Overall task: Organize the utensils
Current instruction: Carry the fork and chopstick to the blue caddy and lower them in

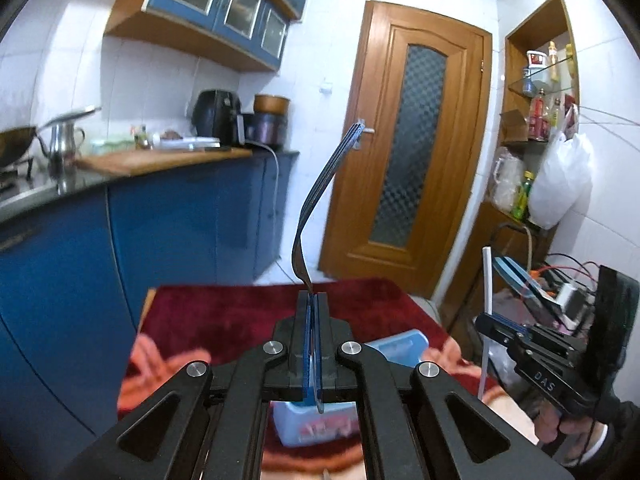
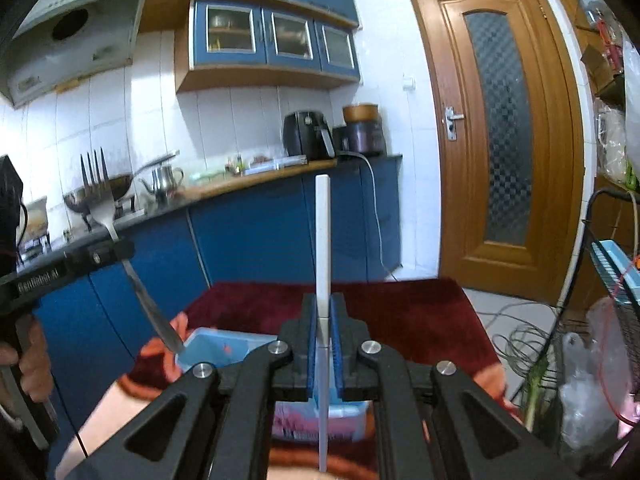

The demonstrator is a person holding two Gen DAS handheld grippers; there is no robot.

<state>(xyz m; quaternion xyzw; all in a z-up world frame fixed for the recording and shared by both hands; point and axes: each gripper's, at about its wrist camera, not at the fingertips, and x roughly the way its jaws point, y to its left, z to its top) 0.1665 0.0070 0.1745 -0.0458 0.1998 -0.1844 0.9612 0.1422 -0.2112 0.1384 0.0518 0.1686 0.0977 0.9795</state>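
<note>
Fingers of left gripper [image 1: 311, 300] pinching fork [image 1: 320, 196], tines above; right gripper [image 2: 324, 300] clamping white stick [image 2: 323, 240] upright; blue container [image 2: 218, 350] below, partly hidden by both.

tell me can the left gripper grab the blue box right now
Probably not: the left gripper is shut on a fork, so its jaws are taken. The blue box lies below, uncovered.

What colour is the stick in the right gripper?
White. The stick shows best in the right wrist view, standing upright in the right gripper.
</note>
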